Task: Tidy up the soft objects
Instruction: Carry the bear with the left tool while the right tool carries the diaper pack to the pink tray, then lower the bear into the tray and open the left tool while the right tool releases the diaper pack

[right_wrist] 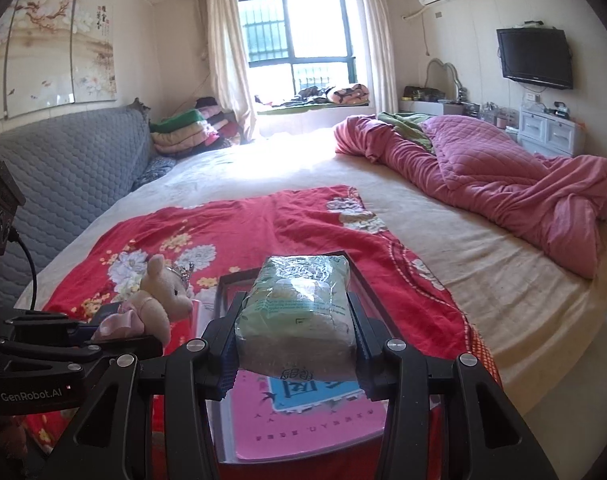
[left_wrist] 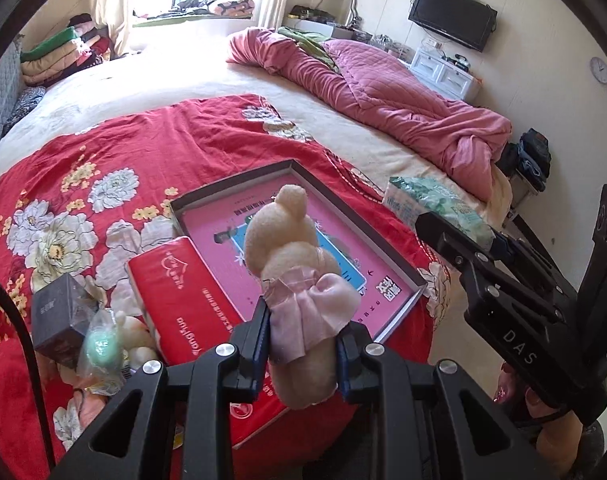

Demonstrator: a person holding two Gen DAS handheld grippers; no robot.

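Left gripper [left_wrist: 301, 354] clamps plush bear [left_wrist: 293, 268] above shallow box [left_wrist: 399, 264]; right gripper [right_wrist: 295, 344] clamps tissue pack [right_wrist: 299, 308] above same box.

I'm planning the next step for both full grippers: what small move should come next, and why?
Probably lower the left gripper and set the plush bear into the open shallow box beneath it, since the right gripper also holds a tissue pack above that box.

A cream plush bear [left_wrist: 287, 236] in a pale pink satin dress sits between black tongs [left_wrist: 301, 344], above a dark-rimmed shallow box [left_wrist: 407, 268] with a pink printed liner; left of the tongs lies a red tissue pack [left_wrist: 183, 280] on a red bedspread [left_wrist: 123, 152] patterned with white and yellow flowers
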